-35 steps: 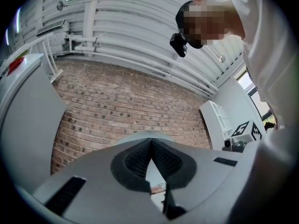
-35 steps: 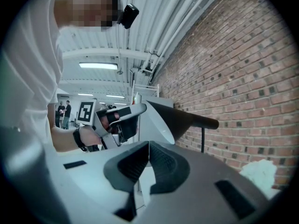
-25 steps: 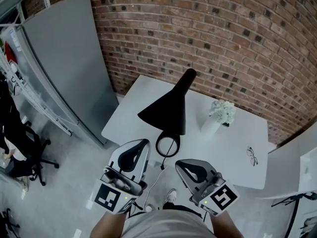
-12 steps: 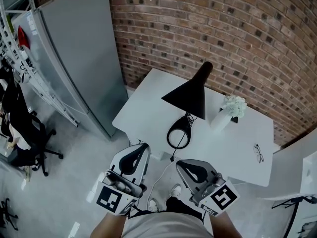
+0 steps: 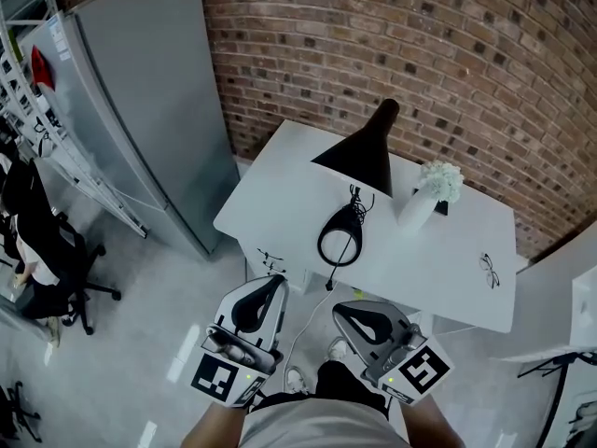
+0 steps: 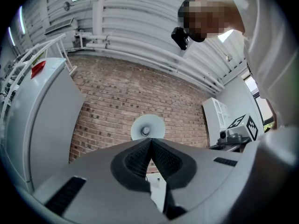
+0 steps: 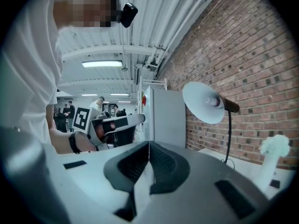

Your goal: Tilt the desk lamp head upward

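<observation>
Chair (image 5: 58,267): black office type on castors, far left on the pale floor.
Cabinet (image 5: 140,101): tall flat grey metal panel, smooth, against the brick wall (image 5: 448,35). The wall is rough red-brown brick w/ pale mortar.
Left gripper (image 5: 261,299): grey plastic shell, black ribbed pads, marker cube at the rear. Jaws pressed together w/ nothing between them. Held low in front of the person, well apart from the table.
Table (image 5: 270,203): white rectangular top, smooth and matte, pushed near the wall.
Desk lamp (image 5: 359,157): stands near the table's middle-back. Black cone shade tapers to a narrow neck and faces toward the person. Thin black stem, ring-shaped black base (image 5: 340,236) lying flat on the top. From the left gripper view the shade's mouth shows round and white inside, bulb at centre.
Right gripper (image 5: 359,320): same build as the left, jaws also closed on nothing. Just beside the left one, clear of the lamp.
Vase (image 5: 418,208): slim and white w/ a puff of white flowers, just right of the shade.
Glasses (image 5: 490,271): thin wire frame, flat near the table's right end.
Vs 1 s ago: table and lamp sit further from the grippers and look smaller. More of the cabinet and floor is in view. Grippers are in the same closed pose as before.
</observation>
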The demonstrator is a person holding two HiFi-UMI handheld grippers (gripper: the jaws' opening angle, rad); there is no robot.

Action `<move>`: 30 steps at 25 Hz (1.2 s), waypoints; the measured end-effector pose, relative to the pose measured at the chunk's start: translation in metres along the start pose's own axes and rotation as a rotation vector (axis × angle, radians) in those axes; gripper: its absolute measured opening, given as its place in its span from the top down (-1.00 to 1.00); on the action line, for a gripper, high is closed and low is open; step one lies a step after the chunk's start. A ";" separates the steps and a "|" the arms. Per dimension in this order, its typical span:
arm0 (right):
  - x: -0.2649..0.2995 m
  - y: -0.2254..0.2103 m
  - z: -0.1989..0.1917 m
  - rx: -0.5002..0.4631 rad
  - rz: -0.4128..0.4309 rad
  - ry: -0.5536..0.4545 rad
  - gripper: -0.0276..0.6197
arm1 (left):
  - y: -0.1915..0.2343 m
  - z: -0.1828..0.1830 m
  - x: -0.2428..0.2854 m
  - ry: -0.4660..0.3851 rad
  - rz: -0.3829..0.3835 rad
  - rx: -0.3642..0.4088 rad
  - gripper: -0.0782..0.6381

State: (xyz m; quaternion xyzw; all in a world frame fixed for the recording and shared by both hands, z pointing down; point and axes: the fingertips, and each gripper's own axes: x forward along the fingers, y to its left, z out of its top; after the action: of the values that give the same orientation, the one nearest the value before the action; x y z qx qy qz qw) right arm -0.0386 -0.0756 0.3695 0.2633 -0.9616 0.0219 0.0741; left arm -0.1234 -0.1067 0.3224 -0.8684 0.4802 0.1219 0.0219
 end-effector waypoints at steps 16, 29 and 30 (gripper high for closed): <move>-0.029 0.010 -0.006 -0.003 -0.039 0.014 0.86 | -0.025 -0.010 -0.003 0.014 -0.045 -0.019 0.76; -0.041 0.006 -0.002 0.001 -0.078 -0.008 0.86 | -0.026 -0.003 -0.013 0.011 -0.022 0.006 0.76; -0.042 0.003 -0.001 0.001 -0.090 -0.013 0.86 | -0.022 -0.002 -0.016 0.009 -0.010 0.008 0.76</move>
State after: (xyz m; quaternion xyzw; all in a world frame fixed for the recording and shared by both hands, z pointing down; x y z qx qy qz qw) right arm -0.0042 -0.0515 0.3643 0.3066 -0.9492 0.0172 0.0689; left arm -0.1123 -0.0819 0.3257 -0.8712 0.4765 0.1157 0.0240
